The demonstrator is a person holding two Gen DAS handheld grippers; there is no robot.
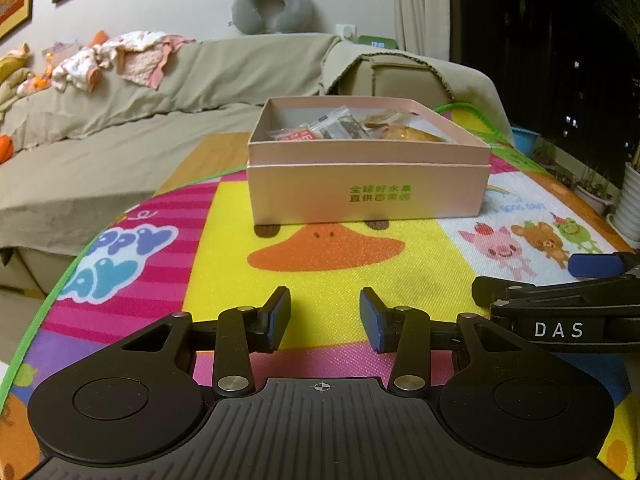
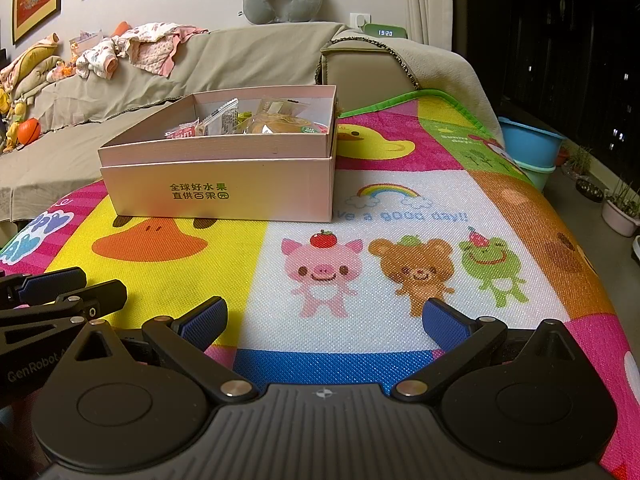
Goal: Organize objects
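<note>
A pink cardboard box (image 1: 368, 192) with green lettering stands on a colourful cartoon mat (image 1: 320, 280). Several wrapped snacks (image 1: 332, 128) lie inside it. In the right wrist view the same box (image 2: 218, 192) sits at upper left with the snack packets (image 2: 248, 122) showing over its rim. My left gripper (image 1: 325, 316) hovers low over the mat in front of the box, open and holding nothing. My right gripper (image 2: 324, 320) is open wide over the mat (image 2: 400, 220), to the right of the box and empty. Each gripper shows at the edge of the other's view.
A beige covered sofa (image 1: 160, 92) with piled clothes (image 1: 120, 56) and a grey neck pillow (image 1: 272, 6) stands behind the table. A wooden table edge (image 1: 208, 156) shows left of the box. Blue tubs (image 2: 528, 144) and potted plants (image 2: 620, 208) sit on the floor at right.
</note>
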